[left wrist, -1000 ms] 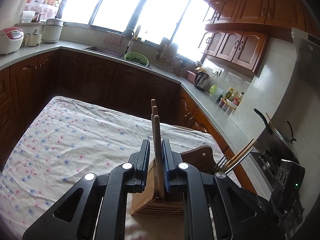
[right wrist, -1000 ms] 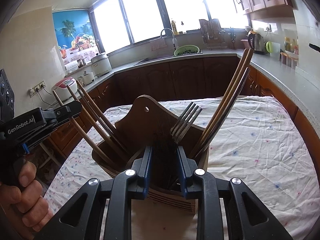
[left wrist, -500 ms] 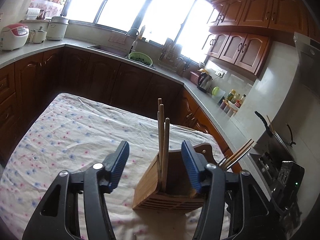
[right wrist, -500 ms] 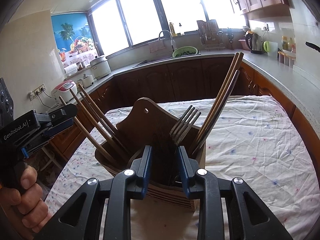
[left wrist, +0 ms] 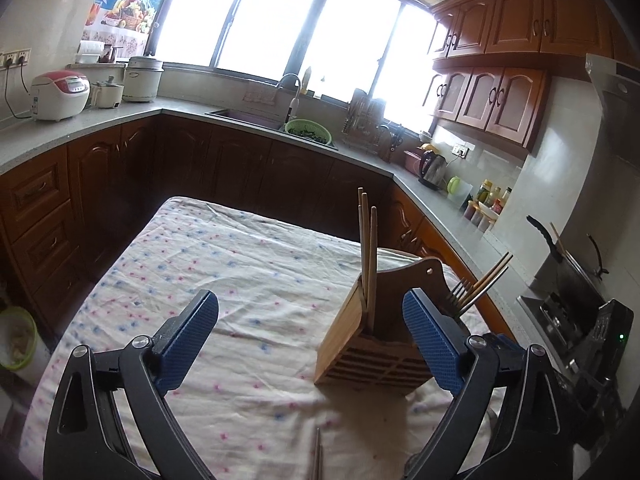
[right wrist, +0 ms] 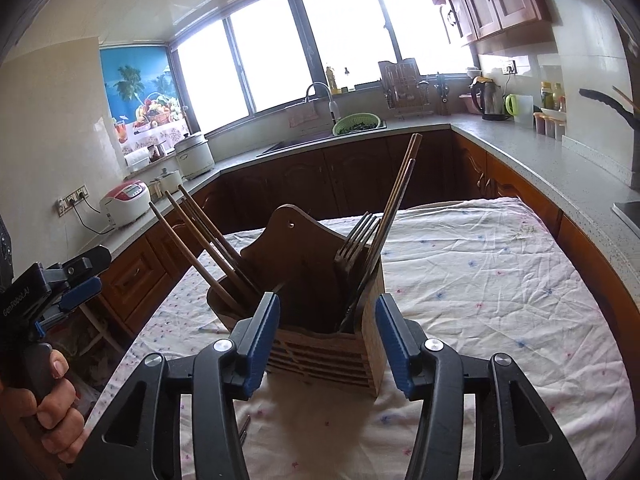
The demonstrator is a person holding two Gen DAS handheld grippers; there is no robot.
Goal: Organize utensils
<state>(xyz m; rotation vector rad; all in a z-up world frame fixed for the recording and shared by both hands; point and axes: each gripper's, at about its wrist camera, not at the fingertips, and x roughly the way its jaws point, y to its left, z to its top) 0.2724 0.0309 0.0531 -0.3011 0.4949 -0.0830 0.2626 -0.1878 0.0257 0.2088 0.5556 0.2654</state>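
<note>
- The wooden utensil holder (left wrist: 384,332) stands upright on the worktop (left wrist: 240,280), which is covered with a flowered cloth.
- The left tongs (left wrist: 316,340) are spread wide and grip nothing; the holder sits ahead, just inside the right-hand finger, apart from the left-hand one.
- Light chopsticks (left wrist: 368,256) stand nearly upright in the holder's near compartment.
- The right tongs (right wrist: 328,340) are released too; the holder (right wrist: 316,304) sits between their fingers, whether touching cannot be told.
- In the right wrist view, dark chopsticks (right wrist: 208,248) lean left, forks (right wrist: 356,240) and more chopsticks (right wrist: 396,200) lean right.
- A utensil tip (left wrist: 317,456) lies on the cloth near the left tongs.
</note>
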